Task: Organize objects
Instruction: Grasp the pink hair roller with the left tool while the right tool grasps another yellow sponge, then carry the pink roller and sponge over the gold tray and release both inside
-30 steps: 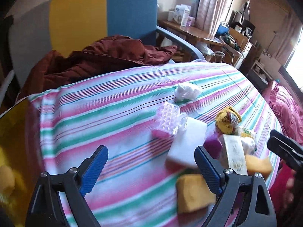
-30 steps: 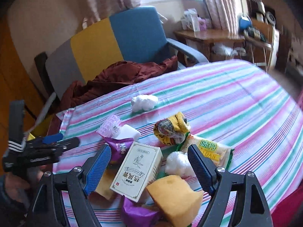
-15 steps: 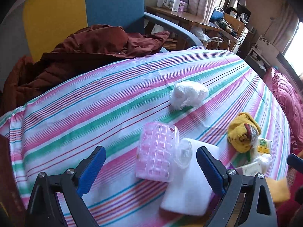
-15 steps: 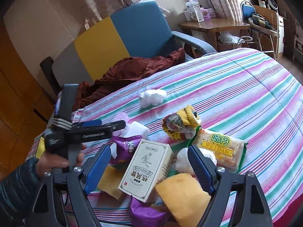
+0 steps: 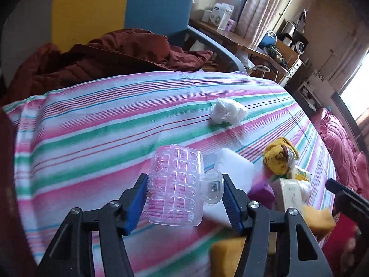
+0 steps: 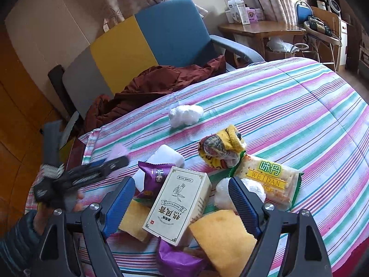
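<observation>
- While we looked along the left gripper [image 5: 184, 198], its blue pads had just been closing and now pressed on both sides of a clear pink plastic brush with a suction cup [image 5: 177, 187]: one pad on the bristled side, the other against the suction cup.
- We saw the brush held at the near edge of the striped bedspread [image 5: 96, 124], with a white foam block [image 5: 233, 168] just behind it.
- We found the right gripper [image 6: 182, 203] spread wide and gripping nothing, hanging over a heap of things on the same bedspread.
- Between its pads lay a cream carton with Chinese lettering [image 6: 180, 203]; a yellow sponge [image 6: 221, 237] lay under the right pad and a second sponge [image 6: 133, 221] beside the left one.
- Purple snack packets [image 6: 154, 177] lay just behind and below the carton, and a balled white plastic bag [image 6: 221, 194] touched the right pad's inner side.
- Farther back we noted a green-edged WEIDAN biscuit pack [image 6: 269, 180] and a yellow sock bundle [image 6: 221, 147] touching it.
- Well apart from the heap, a crumpled white tissue wad [image 6: 184, 115] lay alone on the stripes.
- Beyond the bed we saw a maroon jacket [image 6: 156, 83] draped on a blue, yellow and grey armchair [image 6: 161, 37].
</observation>
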Motion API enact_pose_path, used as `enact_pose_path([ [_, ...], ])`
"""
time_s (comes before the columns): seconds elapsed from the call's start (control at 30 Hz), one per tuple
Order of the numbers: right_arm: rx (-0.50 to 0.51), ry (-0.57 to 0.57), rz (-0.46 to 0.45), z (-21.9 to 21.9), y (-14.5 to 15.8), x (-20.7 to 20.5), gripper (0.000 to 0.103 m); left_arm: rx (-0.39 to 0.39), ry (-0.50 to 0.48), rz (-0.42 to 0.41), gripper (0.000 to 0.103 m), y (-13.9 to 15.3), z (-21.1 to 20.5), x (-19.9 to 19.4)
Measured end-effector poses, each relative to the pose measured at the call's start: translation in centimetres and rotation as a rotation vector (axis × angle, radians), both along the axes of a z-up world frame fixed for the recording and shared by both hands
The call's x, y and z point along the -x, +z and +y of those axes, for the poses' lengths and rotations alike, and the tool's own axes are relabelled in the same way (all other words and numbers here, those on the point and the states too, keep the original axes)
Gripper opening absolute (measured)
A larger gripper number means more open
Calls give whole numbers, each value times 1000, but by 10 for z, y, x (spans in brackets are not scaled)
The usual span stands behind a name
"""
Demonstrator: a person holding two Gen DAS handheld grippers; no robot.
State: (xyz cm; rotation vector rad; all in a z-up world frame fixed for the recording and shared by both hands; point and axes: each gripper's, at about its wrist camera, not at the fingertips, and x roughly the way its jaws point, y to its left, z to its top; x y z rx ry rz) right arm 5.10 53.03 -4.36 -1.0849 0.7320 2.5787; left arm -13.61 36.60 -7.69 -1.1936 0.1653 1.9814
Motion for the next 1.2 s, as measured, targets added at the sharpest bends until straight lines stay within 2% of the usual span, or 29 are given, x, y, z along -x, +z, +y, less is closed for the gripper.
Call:
enact_pose_path([
  [0.17, -24, 73, 27, -15, 6, 4, 85, -2, 43, 18, 62, 12, -44, -25],
  [0.33, -80, 293, -1, -60, 7, 21, 85, -9, 62, 36, 62, 24, -84, -50],
  [0.4, -132, 407, -64, -87, 1, 33, 85, -11, 66, 45, 62, 29, -100, -58],
  [0.53, -212, 551, -200, -120, -19, 59, 84, -43, 101, 36, 62, 39, -131, -67],
  [0.73, -306, 587, -402, -129, -59, 92, 83, -96, 153, 47, 62, 56, -176, -81],
  [0.8, -318, 587, -446, -129, -70, 95, 78, -106, 171, 56, 62, 60, -188, -84],
  [0.83, -347, 584, -443, -131, -71, 94, 74, -111, 183, 60, 62, 61, -196, -86],
  [0.93, -315, 570, -414, -133, -64, 87, 66, -123, 218, 56, 62, 62, -217, -90],
  [1.2, -265, 580, -278, -173, -29, 77, 66, -138, 329, 36, 62, 52, -273, -103],
])
